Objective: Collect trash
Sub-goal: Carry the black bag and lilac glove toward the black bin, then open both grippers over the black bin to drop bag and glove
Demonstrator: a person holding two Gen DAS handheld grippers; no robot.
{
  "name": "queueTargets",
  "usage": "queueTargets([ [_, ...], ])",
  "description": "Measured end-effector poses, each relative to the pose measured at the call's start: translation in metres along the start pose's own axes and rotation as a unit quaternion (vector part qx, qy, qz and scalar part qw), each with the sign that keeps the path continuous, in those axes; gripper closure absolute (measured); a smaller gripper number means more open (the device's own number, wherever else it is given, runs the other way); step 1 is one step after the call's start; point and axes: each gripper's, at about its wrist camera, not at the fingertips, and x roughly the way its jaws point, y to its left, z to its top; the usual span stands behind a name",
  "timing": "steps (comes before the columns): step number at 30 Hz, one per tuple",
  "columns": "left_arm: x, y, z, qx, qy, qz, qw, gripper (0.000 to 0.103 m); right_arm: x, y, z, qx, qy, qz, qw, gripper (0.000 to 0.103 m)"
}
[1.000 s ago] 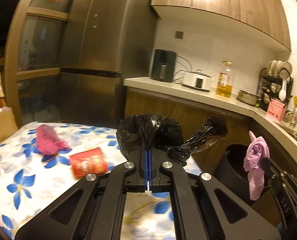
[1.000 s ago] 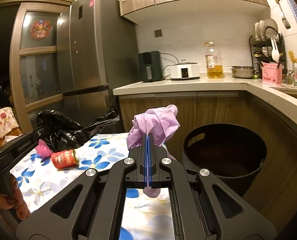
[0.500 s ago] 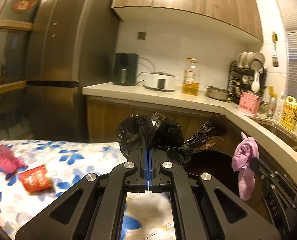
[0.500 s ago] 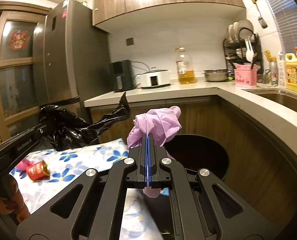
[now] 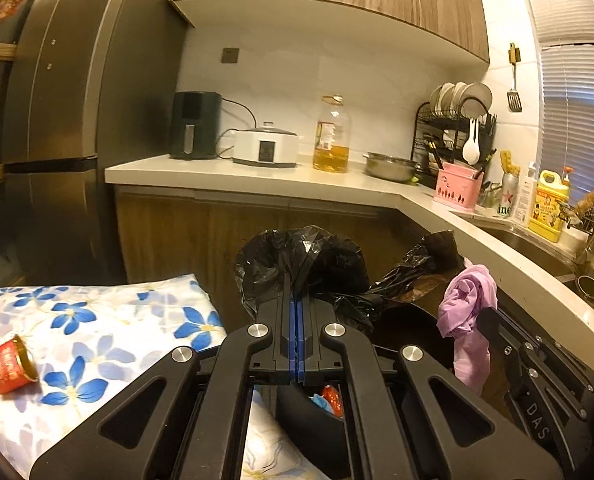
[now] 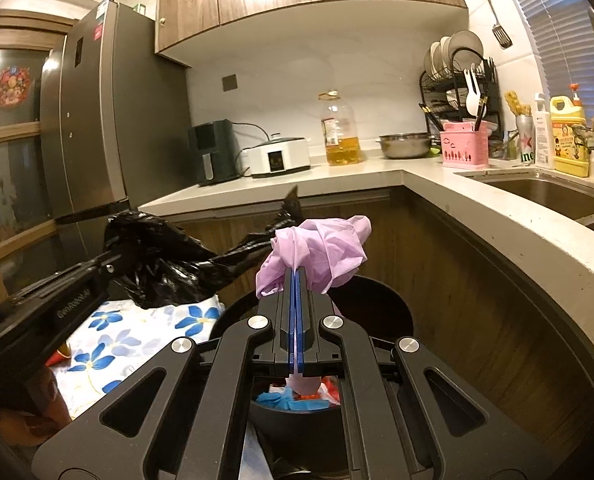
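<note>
The left gripper has its fingers pinched tight on a crumpled black plastic bag, which bulges at 12 o'clock above the tips. The right gripper, fingers pressed together too, clamps a wad of lilac plastic over the round black bin (blue and red scraps lie inside). A red tin can lies at 9 o'clock on the blue-flowered tablecloth.
</note>
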Motion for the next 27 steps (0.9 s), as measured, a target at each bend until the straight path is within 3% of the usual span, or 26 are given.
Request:
queueTargets([
  [21, 0.037, -0.012, -0.016, 0.01, 0.036, -0.029, 0.9989, 0.102, 0.029, -0.019, -0.008, 0.015, 0.028, -0.008, 0.999, 0.102],
  [24, 0.039, -0.012, -0.019, 0.017, 0.04, -0.029, 0.9986, 0.08, 0.032, -0.02, -0.009, 0.018, 0.035, -0.012, 0.999, 0.101],
  [26, 0.038, -0.011, -0.02, 0.015, 0.037, -0.027, 0.9988, 0.059, 0.033, -0.021, -0.01, 0.02, 0.036, -0.014, 0.999, 0.095],
  [27, 0.037, -0.01, -0.02, 0.014, 0.035, -0.026, 0.9989, 0.055, 0.034, -0.021, -0.01, 0.021, 0.036, -0.017, 0.999, 0.088],
])
